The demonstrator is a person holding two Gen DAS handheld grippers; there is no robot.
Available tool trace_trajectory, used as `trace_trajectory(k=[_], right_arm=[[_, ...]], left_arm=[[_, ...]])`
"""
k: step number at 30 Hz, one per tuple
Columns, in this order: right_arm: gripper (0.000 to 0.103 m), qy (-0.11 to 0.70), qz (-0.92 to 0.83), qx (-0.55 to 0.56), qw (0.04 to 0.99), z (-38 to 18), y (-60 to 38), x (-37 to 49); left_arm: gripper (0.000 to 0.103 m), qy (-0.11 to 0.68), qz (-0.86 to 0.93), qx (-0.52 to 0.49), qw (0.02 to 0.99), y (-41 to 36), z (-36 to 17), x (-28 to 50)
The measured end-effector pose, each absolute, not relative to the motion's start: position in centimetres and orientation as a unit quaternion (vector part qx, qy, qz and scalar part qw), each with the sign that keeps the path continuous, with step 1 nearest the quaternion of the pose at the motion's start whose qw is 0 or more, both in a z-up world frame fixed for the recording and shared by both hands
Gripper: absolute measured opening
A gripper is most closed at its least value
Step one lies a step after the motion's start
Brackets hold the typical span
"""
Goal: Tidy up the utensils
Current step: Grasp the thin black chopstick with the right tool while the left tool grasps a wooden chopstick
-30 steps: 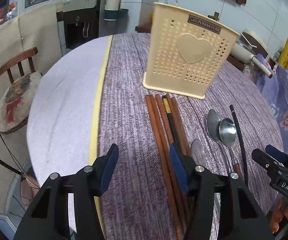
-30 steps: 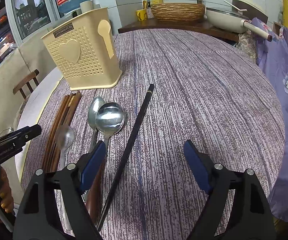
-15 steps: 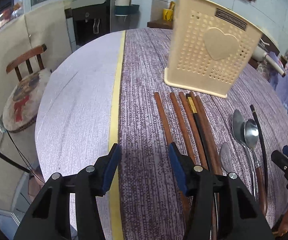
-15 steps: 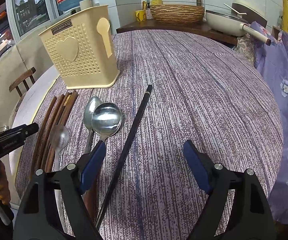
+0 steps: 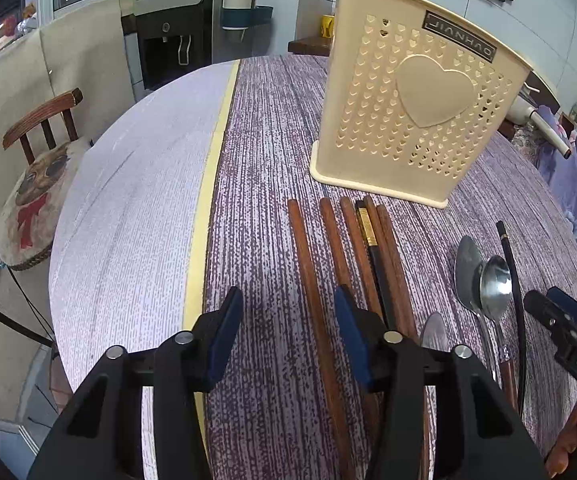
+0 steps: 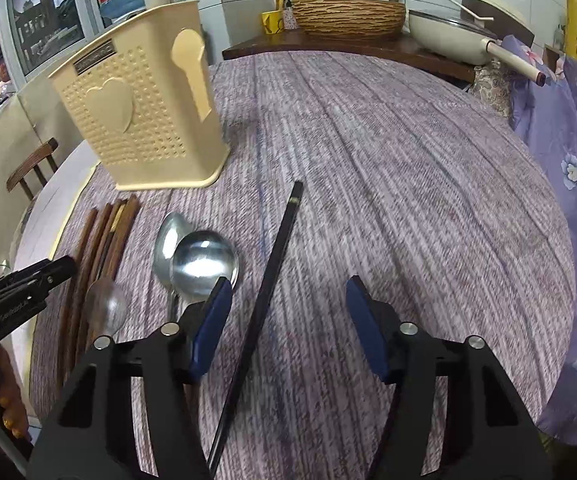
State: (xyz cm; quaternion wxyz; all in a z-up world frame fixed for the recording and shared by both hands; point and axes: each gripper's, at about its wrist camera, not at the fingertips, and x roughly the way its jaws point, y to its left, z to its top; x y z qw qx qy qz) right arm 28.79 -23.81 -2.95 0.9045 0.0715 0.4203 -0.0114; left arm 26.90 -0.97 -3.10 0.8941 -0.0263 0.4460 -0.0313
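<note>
Brown chopsticks (image 5: 330, 256) lie side by side on table (image 5: 256, 128), tips just short of cream holder (image 5: 416, 120); spoons (image 6: 192, 256) and lone black chopstick (image 6: 276, 248) to their right. Left gripper (image 5: 288, 330) closing, half open, one brown stick btwn pads, not pinched. Right gripper (image 6: 288, 326) closing round black stick, no contact. Open cloth far right; table edge near left.

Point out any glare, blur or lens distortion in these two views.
Right wrist view: bright glare on the round spoon; the small spoon beside it looks smeared. Left wrist view: a glare spot on the spoon; the fisheye bows the table edge.
</note>
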Motion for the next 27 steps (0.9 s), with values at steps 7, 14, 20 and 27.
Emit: trace_trajectory(k=[7, 14, 20, 27], right_arm=[[0.043, 0.434, -0.023, 0.105, 0.895, -3.0, -25.0, 31.8], [0.036, 0.448, -0.030, 0.094, 0.888, -3.9, -23.8, 33.9], [0.026, 0.445, -0.050, 0.070, 0.891, -3.8, -23.2, 34.6], [0.016, 0.439, -0.056, 0.048, 0.895, -4.0, -22.6, 34.7]], left_arm=[[0.033, 0.450, -0.023, -0.038, 0.892, -0.7, -2.8, 28.8], [0.020, 0.460, -0.001, -0.012, 0.888, -1.7, -3.7, 30.4], [0.017, 0.455, 0.015, 0.004, 0.891, -1.8, -4.0, 31.2], [0.011, 0.450, 0.026, 0.027, 0.892, -2.8, -4.1, 30.5]])
